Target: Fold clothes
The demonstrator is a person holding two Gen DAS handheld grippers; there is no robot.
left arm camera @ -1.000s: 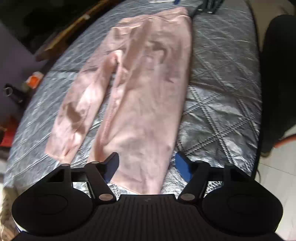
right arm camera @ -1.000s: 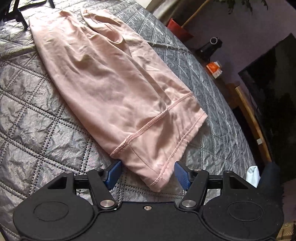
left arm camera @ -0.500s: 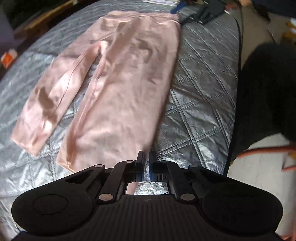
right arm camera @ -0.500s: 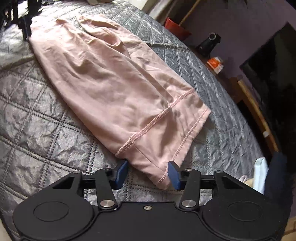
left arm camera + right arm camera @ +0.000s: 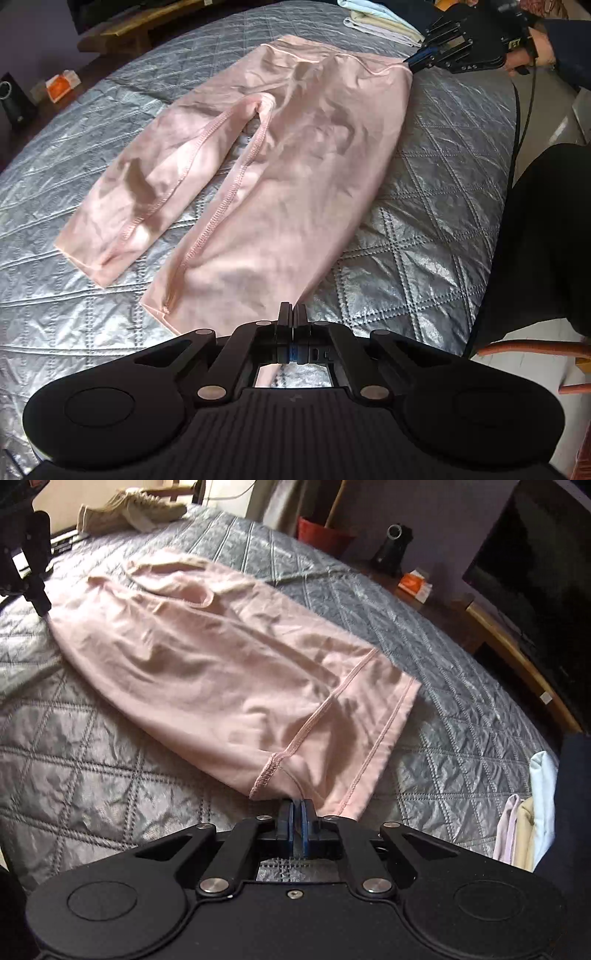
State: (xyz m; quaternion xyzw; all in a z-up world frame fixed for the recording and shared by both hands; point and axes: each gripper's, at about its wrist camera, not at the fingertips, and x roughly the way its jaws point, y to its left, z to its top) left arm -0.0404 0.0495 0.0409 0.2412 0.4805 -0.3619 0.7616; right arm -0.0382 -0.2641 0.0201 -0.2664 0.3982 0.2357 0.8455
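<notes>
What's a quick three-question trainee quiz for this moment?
1. True or false: the left claw and the right claw are both shut on the pants.
2. The right claw grips: A) a leg hem, B) the waistband corner, C) nothing.
3. Short answer: what do the pants lie on?

Key: 1 true; 2 B; 3 the grey quilt.
</notes>
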